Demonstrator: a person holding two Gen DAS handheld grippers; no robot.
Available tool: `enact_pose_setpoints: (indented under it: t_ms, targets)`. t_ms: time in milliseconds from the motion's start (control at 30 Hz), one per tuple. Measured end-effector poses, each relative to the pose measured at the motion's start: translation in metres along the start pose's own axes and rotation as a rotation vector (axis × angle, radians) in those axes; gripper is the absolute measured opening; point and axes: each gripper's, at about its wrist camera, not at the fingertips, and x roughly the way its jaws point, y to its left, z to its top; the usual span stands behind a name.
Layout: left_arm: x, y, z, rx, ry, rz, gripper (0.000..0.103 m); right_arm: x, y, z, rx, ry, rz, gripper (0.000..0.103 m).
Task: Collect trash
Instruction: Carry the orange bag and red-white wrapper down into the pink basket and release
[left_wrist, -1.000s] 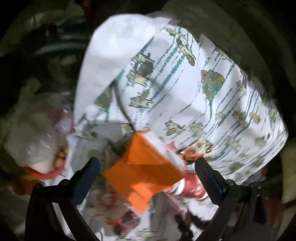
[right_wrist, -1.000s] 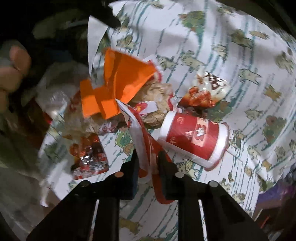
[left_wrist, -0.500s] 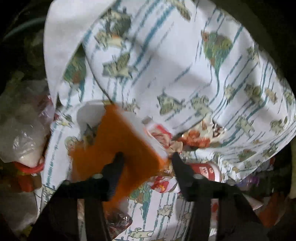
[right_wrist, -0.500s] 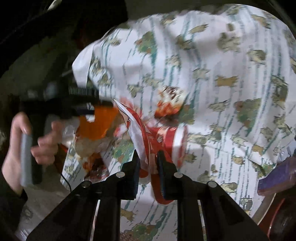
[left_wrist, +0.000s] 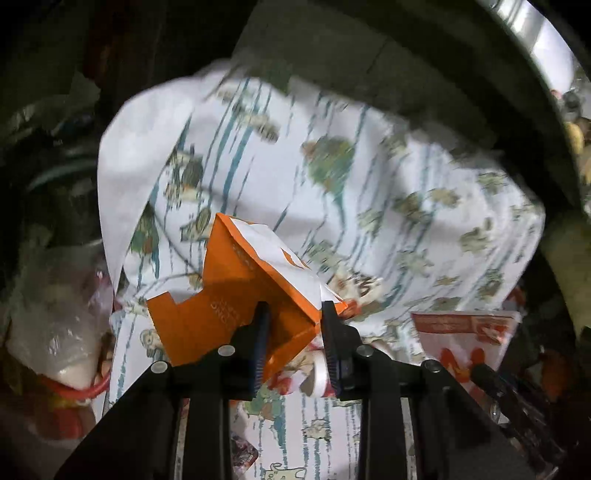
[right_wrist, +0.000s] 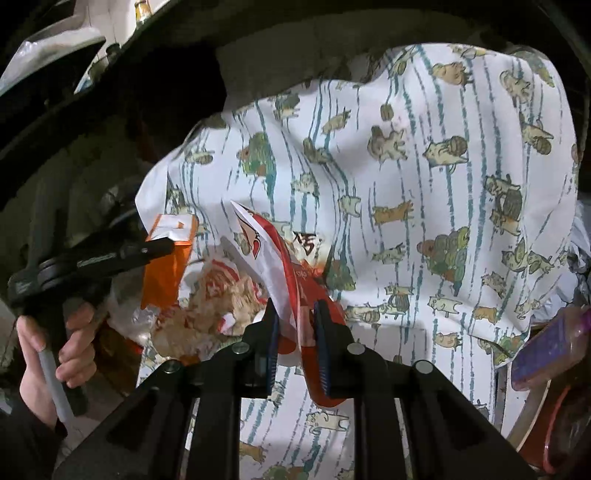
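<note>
An orange and white carton (left_wrist: 229, 295) hangs above the cartoon-print tablecloth (left_wrist: 388, 206). It sits between the jaws of my left gripper (left_wrist: 294, 314), which are closing and press on its lower corner. From the right wrist view the same carton (right_wrist: 166, 273) shows at the left in the left gripper (right_wrist: 162, 247), which a hand (right_wrist: 74, 332) holds. My right gripper (right_wrist: 295, 314) is shut on a red and white paper wrapper (right_wrist: 269, 251) that sticks up between its pads. That wrapper (left_wrist: 465, 339) also shows at the right of the left wrist view.
Crumpled red and white wrappers (right_wrist: 221, 295) lie on the cloth under both grippers, and a paper cup's rim (left_wrist: 317, 373) shows beside them. A clear plastic bag of rubbish (left_wrist: 55, 332) hangs past the table's left edge. A purple object (right_wrist: 550, 343) sits at the right edge.
My left gripper went from wide open around the orange carton to closed on it and lifted it. The right gripper rose and pulled back, keeping the wrapper.
</note>
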Motion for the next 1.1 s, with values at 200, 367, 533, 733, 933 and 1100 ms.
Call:
enact_pose_setpoints:
  t_ms: [200, 367, 533, 733, 933, 1100]
  targets:
    - [-0.027, 0.004, -0.004, 0.065, -0.006, 0.01, 0.03, -0.004, 0.002, 0.0, 0.024, -0.011, 0.008, 0.018]
    - [-0.031, 0.008, -0.015, 0.083, 0.025, 0.017, 0.03, -0.004, 0.007, -0.004, 0.038, 0.005, 0.023, 0.018]
    - [-0.042, 0.001, -0.033, 0.127, 0.064, 0.004, 0.03, -0.001, 0.014, -0.014, 0.019, 0.02, 0.013, 0.019]
    - [-0.076, -0.012, -0.055, 0.174, 0.021, 0.02, 0.03, -0.007, 0.023, -0.029, -0.004, 0.03, 0.002, 0.019]
    - [-0.121, -0.019, -0.088, 0.059, 0.081, -0.071, 0.03, -0.051, 0.034, -0.042, 0.032, 0.026, 0.042, 0.019]
    - [-0.15, -0.042, -0.125, 0.146, 0.119, -0.05, 0.03, -0.091, 0.056, -0.063, 0.007, 0.051, 0.086, 0.019]
